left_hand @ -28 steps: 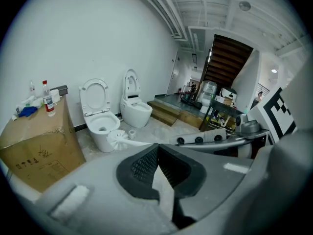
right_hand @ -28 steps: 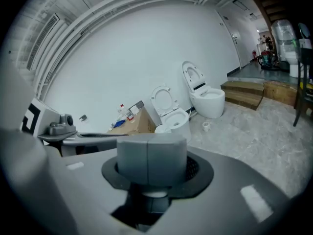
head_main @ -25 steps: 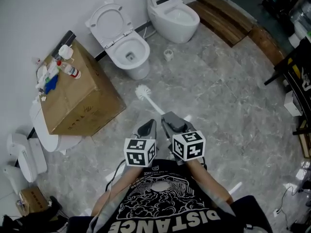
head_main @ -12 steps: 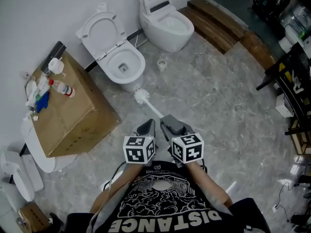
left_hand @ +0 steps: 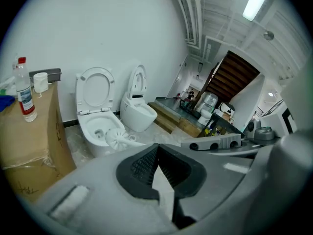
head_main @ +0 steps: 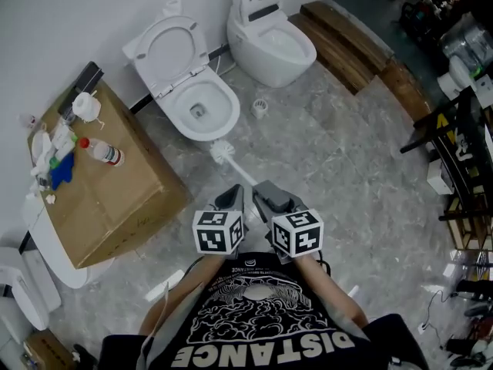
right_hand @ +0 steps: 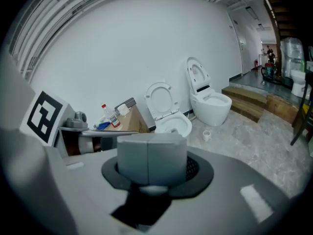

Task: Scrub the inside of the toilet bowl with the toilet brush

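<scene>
An open white toilet (head_main: 219,118) stands against the wall with its seat and lid up. The toilet brush (head_main: 223,151) has a white bristle head that hovers just in front of the bowl's front rim, above the floor. Its thin handle runs back to my right gripper (head_main: 267,193), which is shut on it. My left gripper (head_main: 233,198) sits close beside it, shut and holding nothing. In the left gripper view the brush head (left_hand: 117,138) shows before the toilet (left_hand: 95,126), beyond the left gripper (left_hand: 156,153). The right gripper (right_hand: 150,143) hides the brush in its own view.
A large cardboard box (head_main: 115,199) with a bottle (head_main: 102,153) and small items stands left of the toilet. A second toilet (head_main: 273,41) is to the right, with the brush holder (head_main: 260,107) on the floor between them. Wooden steps (head_main: 354,41) lie at the far right.
Both grippers and the brush have come closer to the open toilet. The brush head is now just short of the bowl's front rim.
</scene>
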Demonstrator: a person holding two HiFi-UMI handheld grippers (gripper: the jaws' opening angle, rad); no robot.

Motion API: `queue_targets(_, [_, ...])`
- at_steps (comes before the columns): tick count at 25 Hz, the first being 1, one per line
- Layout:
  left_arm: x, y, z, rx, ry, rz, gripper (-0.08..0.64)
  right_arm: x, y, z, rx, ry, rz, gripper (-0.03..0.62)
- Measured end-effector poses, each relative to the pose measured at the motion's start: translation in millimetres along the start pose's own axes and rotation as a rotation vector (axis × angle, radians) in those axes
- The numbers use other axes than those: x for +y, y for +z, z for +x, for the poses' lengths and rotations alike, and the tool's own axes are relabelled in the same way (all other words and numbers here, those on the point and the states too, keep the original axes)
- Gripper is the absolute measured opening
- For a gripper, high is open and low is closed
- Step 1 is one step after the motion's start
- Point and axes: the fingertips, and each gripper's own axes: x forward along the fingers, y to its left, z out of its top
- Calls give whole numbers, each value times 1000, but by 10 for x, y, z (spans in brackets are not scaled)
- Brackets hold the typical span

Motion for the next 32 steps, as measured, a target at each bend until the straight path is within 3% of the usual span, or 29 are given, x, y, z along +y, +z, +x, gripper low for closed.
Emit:
queue_targets(6, [305, 57, -23, -17, 20, -60, -8, 91, 104, 296, 40, 8, -6, 149])
queue_targets(14, [770, 206, 78, -15, 83, -103, -8, 237, 313, 803, 77, 84, -70, 149])
queue_targets(20, [1054, 499, 411, -25, 140, -124, -8, 43, 646, 1233, 92, 138, -102, 149])
queue_targets(25, [1252, 874, 837, -37, 207, -175, -8, -280, 1161, 1570, 97, 188, -162, 149])
queue_targets(32, [1369, 1224, 1426, -19, 262, -176, -8, -700, 1585, 2023, 151, 283, -191, 149])
